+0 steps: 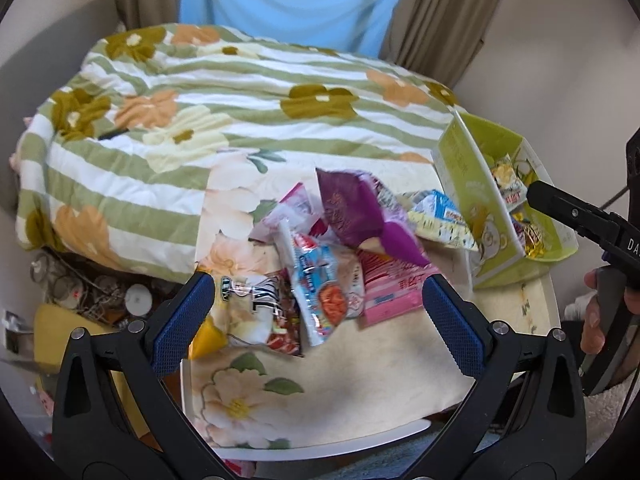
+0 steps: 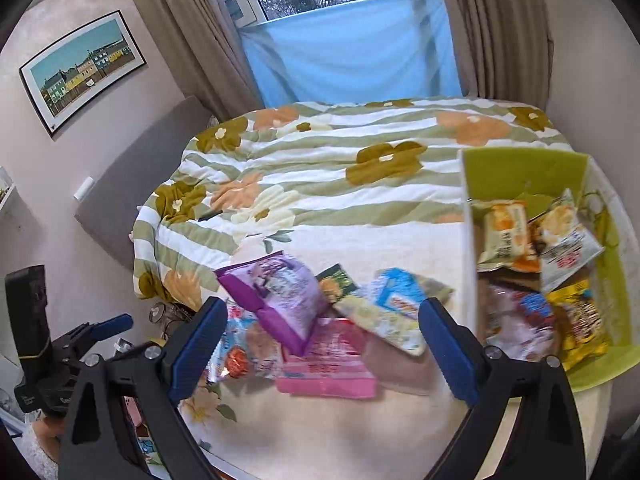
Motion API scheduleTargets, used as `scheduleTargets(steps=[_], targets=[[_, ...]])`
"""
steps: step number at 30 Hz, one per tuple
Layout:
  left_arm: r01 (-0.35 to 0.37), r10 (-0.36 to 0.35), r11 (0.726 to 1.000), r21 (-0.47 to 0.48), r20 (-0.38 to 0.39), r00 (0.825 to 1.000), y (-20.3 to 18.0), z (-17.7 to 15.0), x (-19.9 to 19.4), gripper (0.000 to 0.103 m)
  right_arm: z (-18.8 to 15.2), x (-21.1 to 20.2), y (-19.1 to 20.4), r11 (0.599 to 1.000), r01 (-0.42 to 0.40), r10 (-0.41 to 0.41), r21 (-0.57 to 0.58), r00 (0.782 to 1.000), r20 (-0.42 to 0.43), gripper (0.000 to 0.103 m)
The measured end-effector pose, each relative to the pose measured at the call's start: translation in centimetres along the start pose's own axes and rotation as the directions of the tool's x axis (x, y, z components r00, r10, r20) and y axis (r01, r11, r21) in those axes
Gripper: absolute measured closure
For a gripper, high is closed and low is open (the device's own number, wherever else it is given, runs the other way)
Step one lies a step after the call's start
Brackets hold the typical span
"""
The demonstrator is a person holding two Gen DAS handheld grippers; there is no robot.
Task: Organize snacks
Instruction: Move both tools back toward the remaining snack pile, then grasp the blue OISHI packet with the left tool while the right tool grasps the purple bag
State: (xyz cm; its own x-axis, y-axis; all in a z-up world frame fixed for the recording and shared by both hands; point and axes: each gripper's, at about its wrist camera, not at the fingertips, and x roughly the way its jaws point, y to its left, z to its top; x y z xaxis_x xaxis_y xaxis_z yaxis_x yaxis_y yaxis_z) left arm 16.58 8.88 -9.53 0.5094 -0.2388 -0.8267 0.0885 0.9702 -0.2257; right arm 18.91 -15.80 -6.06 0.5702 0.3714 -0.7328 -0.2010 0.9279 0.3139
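Bed [image 2: 320, 184]: fills the far half of both views, under a green-striped flowered quilt; only a backdrop to the work.
Table [image 1: 400, 360]: covered with a cream floral cloth; the loose snacks lie in a heap at its middle and the box stands at its right side.
Green box [image 2: 520, 168]: open-topped and already part filled; several packets lie inside, among them a yellow packet [image 2: 580, 320] at its near end.
Loose pile: just left of the box, packets overlapping one another.
Purple bag [image 2: 280, 296]: the largest of the pile, lying on top and tilted.
Pink box [image 2: 328, 372]: flat, partly under the purple bag, nearest the right tongs.
Blue packet [image 2: 396, 300]: between the purple bag and the box wall, resting on a pale patterned packet.
Red and blue packet [image 1: 320, 296]: at the near edge of the pile, in front of the left tongs.
Left gripper [image 1: 316, 320]: jaws spread wide, nothing between them, hovering over the near edge of the pile.
Right gripper [image 2: 324, 356]: jaws spread wide and empty, above the pink box and beside the green box.
Step in hand: probably choosing the next packet; sorting looks roughly half done.
Next move calls for: lowering one pair of tongs onto a top packet, likely the purple bag, closing on an edge and carrying it right into the box without dragging its neighbours.
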Motion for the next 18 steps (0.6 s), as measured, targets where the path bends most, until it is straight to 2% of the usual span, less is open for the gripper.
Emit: scheduleTargets(steps=[5, 9, 18], targets=[[0.081, -0.081, 0.997, -0.003, -0.057, 0.995, 1.7, 0.4, 2.9, 0.001, -0.4, 2.5, 1.8, 1.0, -0.013, 0.013, -0.011, 0.999, -0.036, 0.008], [0.135, -0.137, 0.99, -0.03, -0.111, 0.984, 1.9, 0.4, 5.6, 0.001, -0.7, 4.4, 2.8, 0.999, -0.031, 0.027, -0.042, 0.996, -0.085, 0.008], [0.138, -0.153, 0.986, -0.093, -0.171, 0.973, 1.8, 0.3, 10.6, 0.003, -0.6, 10.2, 3.7, 0.994, -0.075, 0.057, -0.084, 0.977, -0.206, 0.008]])
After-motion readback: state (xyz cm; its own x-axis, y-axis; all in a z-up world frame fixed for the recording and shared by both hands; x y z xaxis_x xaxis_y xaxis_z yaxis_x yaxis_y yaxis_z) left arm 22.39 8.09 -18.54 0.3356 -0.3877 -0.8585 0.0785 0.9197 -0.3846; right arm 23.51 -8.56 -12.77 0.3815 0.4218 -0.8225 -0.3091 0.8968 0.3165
